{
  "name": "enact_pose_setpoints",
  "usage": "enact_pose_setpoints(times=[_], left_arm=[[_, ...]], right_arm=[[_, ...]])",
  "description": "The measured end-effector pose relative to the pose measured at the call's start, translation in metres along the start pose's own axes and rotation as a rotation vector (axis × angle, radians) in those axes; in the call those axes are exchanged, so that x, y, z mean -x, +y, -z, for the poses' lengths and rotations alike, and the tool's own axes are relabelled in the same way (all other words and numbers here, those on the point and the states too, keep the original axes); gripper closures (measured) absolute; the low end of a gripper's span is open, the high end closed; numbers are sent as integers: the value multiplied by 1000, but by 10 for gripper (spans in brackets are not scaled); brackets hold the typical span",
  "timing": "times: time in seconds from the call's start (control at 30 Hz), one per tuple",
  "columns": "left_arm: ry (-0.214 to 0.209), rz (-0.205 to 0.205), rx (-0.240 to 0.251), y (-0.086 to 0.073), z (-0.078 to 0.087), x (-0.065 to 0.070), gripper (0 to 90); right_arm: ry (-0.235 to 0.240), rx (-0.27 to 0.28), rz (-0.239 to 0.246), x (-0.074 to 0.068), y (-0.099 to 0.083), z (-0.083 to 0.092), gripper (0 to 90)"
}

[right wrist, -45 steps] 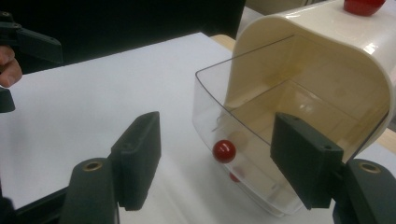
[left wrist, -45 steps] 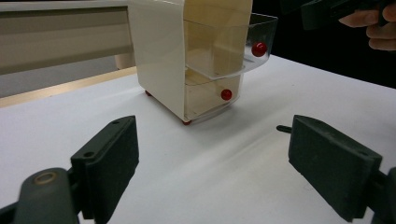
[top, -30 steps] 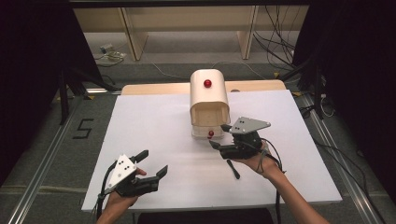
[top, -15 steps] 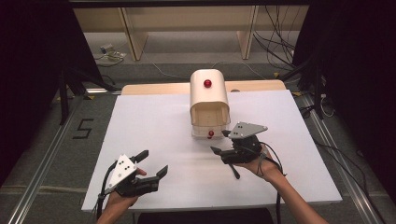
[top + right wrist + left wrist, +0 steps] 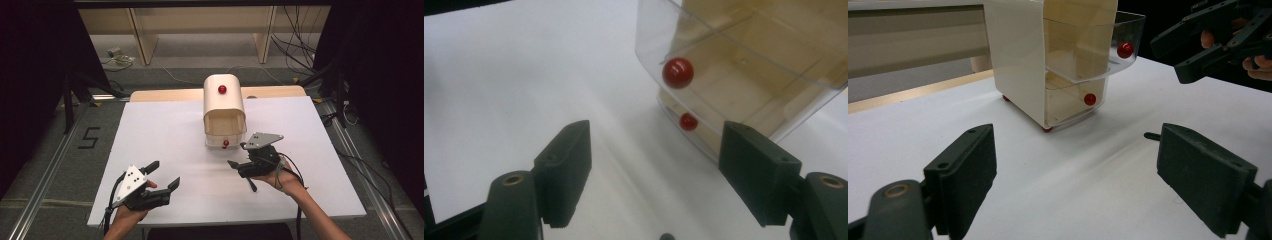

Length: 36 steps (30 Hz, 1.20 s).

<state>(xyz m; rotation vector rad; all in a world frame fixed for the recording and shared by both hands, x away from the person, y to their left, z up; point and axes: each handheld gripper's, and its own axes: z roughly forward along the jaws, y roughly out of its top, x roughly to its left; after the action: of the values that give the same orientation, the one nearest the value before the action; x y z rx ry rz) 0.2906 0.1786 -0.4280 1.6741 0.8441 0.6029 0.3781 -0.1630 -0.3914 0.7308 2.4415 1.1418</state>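
We have the small cream drawer cabinet (image 5: 224,111) standing mid-desk (image 5: 165,130), its upper clear drawer (image 5: 1108,47) pulled out toward us, the lower drawer (image 5: 1073,100) in. The right hand-held gripper (image 5: 240,171) sits just in front of and slightly right of it, jaws wide and holding nothing; they have just been opening. In the right gripper view the upper drawer's red knob (image 5: 677,73) lies ahead and above the jaws, the lower knob (image 5: 688,121) beneath it, seemingly nearer jaw level. The drawers slide along the line toward us. The left hand-held gripper (image 5: 161,175) rests well apart at the near-left, open and empty, with bare desk all round
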Motion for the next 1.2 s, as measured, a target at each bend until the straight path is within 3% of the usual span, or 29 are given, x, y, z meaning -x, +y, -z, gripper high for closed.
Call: enact_pose_setpoints(times=[0.6,1.2], left_arm=[[-4,16,-2,1,-5,0,159],[-9,18,-4,1,-5,0,159]], right_arm=[[-13,-113,-46,13,-17,-10,286],[-13,-216,-34,13,-33,-16,291]])
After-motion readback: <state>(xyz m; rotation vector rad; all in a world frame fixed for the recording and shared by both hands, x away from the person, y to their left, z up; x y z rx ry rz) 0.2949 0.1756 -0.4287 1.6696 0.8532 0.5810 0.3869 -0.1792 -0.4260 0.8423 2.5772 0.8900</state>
